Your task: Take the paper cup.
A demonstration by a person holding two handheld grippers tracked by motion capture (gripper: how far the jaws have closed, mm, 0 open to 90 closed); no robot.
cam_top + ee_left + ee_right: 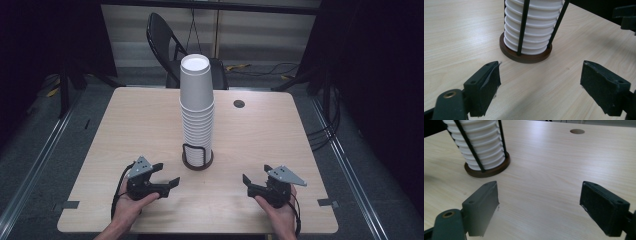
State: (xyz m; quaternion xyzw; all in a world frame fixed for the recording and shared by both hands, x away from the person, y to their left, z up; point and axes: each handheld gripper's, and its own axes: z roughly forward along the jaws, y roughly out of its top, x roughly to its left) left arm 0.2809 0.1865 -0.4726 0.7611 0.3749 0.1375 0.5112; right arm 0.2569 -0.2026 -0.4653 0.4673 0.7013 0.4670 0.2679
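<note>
A tall stack of white paper cups stands upright in a dark round holder with thin black rods, near the table's middle. My left gripper rests in a hand at the front left, open, jaws empty and aimed toward the holder. At the front right, my right gripper is held open and empty too. In the left gripper view the cup stack and holder base sit just beyond the open jaws. The right gripper view shows the stack up left of the gripper.
The light wooden table has a round cable hole at the back right. A black folding chair stands behind the table. Dark curtains and floor rails flank both sides. Bare tabletop lies around the holder.
</note>
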